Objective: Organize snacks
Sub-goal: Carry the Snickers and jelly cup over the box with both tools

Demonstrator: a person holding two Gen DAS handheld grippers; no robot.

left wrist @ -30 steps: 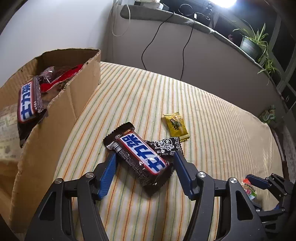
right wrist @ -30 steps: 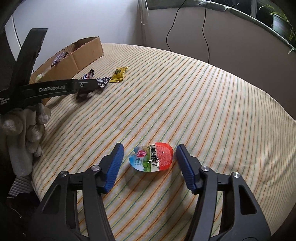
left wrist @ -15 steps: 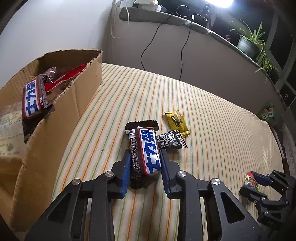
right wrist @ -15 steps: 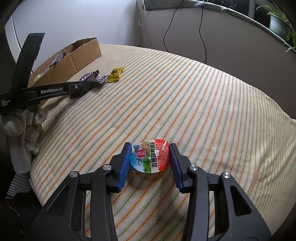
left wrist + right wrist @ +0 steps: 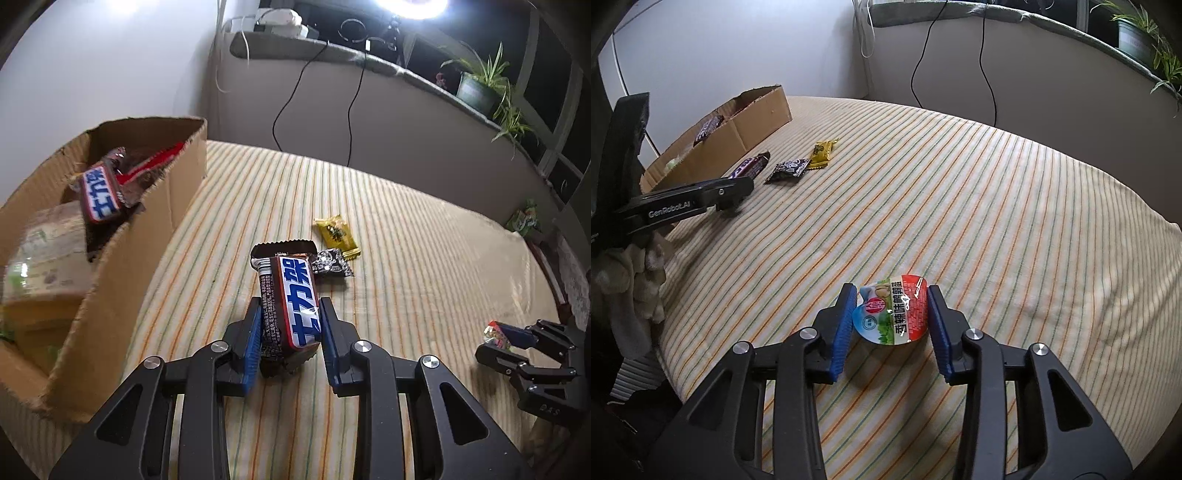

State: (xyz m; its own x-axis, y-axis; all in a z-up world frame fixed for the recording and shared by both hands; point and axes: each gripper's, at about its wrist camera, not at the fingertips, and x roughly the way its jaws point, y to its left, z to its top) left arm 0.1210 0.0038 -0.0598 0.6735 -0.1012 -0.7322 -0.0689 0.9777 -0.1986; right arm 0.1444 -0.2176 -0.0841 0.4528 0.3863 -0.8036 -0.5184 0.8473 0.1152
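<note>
My left gripper (image 5: 290,306) is shut on a brown chocolate bar (image 5: 295,295) with a blue and white label, which sticks out forward past the blue pads. From the right wrist view the same left gripper (image 5: 738,188) and bar (image 5: 750,168) sit beside the cardboard box (image 5: 757,114). My right gripper (image 5: 892,291) has its jaws closing on a small round snack cup (image 5: 892,314) with a red and green lid. Both pads touch the cup's rim. The right gripper (image 5: 495,332) also shows low at the right of the left wrist view.
The open cardboard box (image 5: 122,258) at the left holds another bar and several wrappers. A black packet (image 5: 330,263) and a yellow packet (image 5: 336,232) lie on the striped sheet (image 5: 424,258). A gloved hand (image 5: 639,273) holds the left gripper. Cables hang on the far wall.
Both grippers went from wide open to closed, the left on the chocolate bar, the right on the snack cup. The bar turned from slanted to in line with the fingers.
</note>
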